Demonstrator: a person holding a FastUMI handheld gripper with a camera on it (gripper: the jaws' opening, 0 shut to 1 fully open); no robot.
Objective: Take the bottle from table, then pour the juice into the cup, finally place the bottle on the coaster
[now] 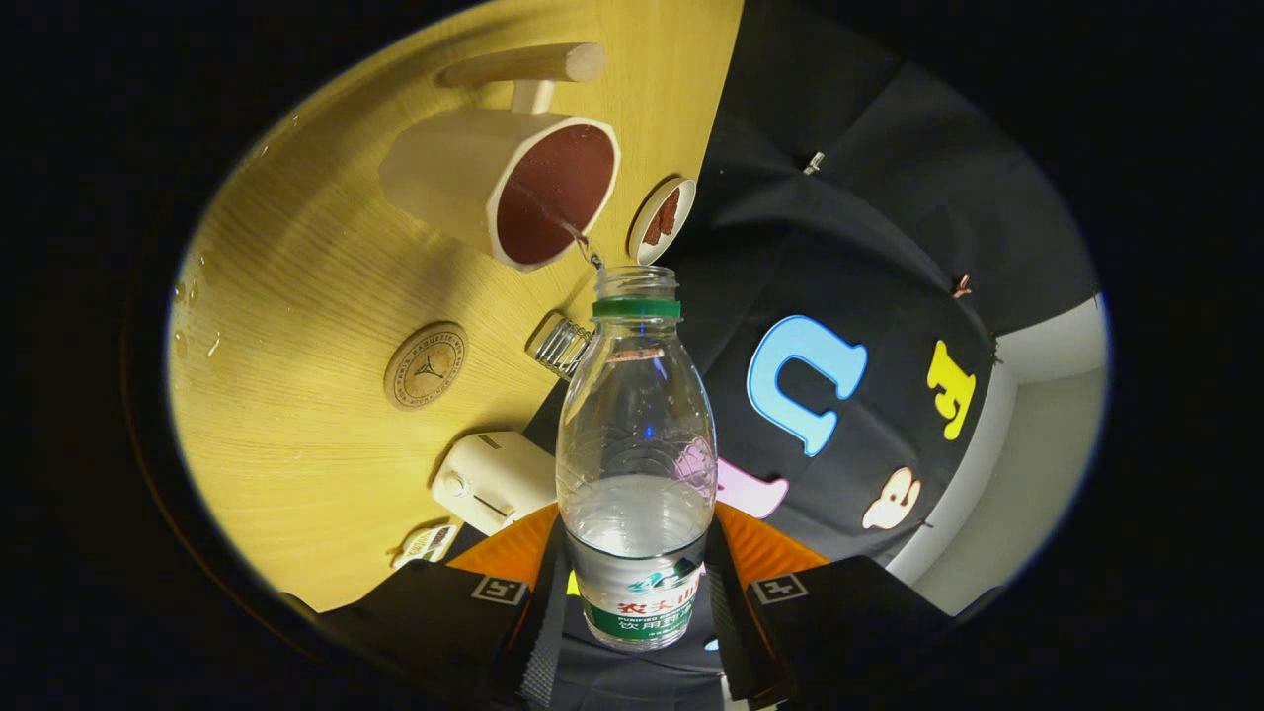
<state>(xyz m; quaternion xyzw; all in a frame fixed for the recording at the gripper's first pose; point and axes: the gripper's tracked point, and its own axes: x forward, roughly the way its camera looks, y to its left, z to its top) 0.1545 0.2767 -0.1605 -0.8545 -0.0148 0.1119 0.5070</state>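
Clear bottle (635, 454), uncapped and part full, is clamped at its labelled base between both fingers of the gripper (637, 592), closed onto it. Its mouth is tipped toward the cup (513, 183), just ahead, and a thin stream is seen entering the cup. Round coaster (426, 365) lies on the wooden counter (296, 296) beside the cup, apart from it

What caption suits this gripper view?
Fingers clamp a clear plastic bottle, tilted and pouring a thin stream into a cream mug with a wooden handle.
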